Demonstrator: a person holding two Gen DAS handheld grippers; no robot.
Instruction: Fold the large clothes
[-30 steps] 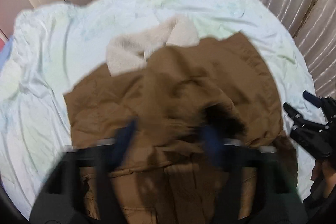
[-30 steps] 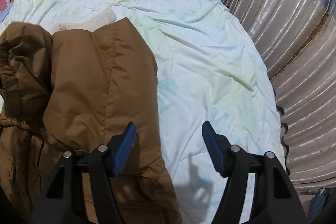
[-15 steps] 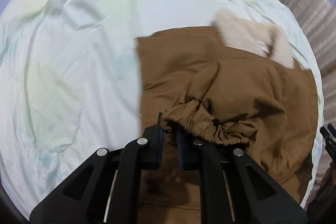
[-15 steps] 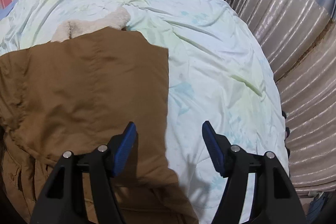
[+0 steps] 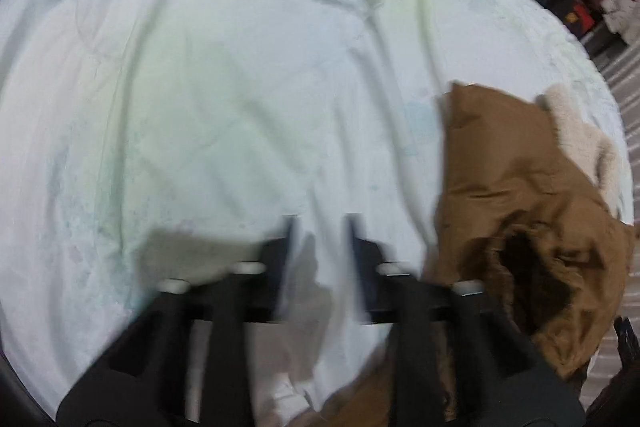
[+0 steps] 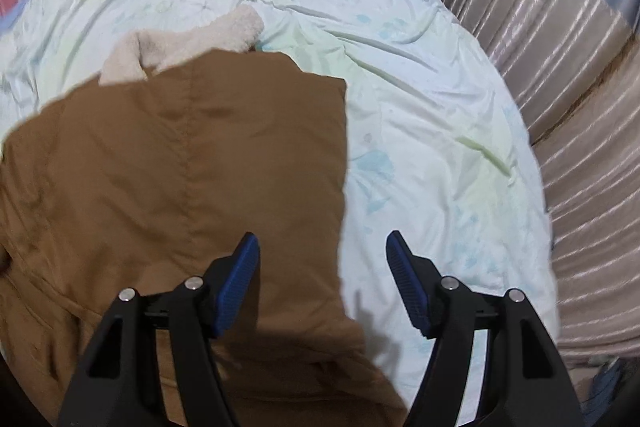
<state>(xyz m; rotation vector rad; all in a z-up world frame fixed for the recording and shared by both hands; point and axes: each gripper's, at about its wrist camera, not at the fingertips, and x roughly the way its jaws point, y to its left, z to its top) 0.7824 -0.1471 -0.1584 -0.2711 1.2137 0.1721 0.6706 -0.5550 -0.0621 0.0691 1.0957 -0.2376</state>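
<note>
Half a second ago the left gripper pinched the gathered cuff of the brown jacket; now its fingers stand a little apart with nothing between them, over bare bedsheet left of the jacket. My reading is that the sleeve has been laid across the body and let go, so one sleeve fold looks done. In the blurred left view the jacket sits right of the gripper, the cuff opening dark on top of it and the fleece collar on the jacket's far side.

The right gripper is wide open and empty, as it was a second ago, poised above the jacket's right edge: one pad over the brown cloth, the other over sheet. The jacket's back lies flatter than before, its right edge straight.
</note>
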